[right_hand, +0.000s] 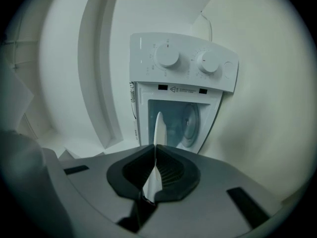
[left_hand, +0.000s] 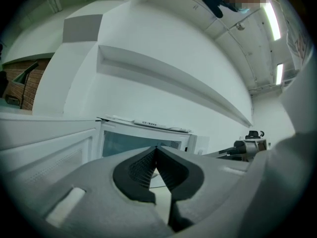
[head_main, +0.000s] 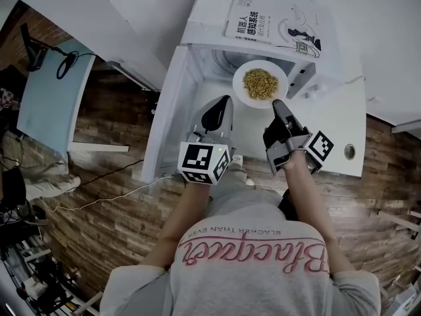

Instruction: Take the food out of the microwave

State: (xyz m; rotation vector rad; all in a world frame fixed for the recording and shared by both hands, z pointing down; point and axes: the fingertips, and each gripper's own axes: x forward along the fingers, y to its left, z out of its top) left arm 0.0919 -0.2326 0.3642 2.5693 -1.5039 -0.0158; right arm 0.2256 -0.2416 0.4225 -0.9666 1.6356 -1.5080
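Observation:
A white plate [head_main: 239, 92] of yellowish food [head_main: 260, 83] hangs in front of the open white microwave [head_main: 212, 63]. My right gripper [head_main: 277, 103] is shut on the plate's near right rim. In the right gripper view the plate [right_hand: 158, 125] stands edge-on, pinched between the pads of this gripper [right_hand: 155, 148], with the microwave's dials [right_hand: 168, 56] ahead. My left gripper [head_main: 225, 100] sits just left of the plate, apart from it. Seen in its own view, the left gripper [left_hand: 156, 150] is shut and holds nothing, facing the microwave's opening [left_hand: 126, 144].
The microwave door [head_main: 166, 114] hangs open at the left. A book [head_main: 273, 24] lies on the microwave's top. White counter [head_main: 342, 127] spreads to the right. A blue table [head_main: 49, 97] and cables stand on the wooden floor at left.

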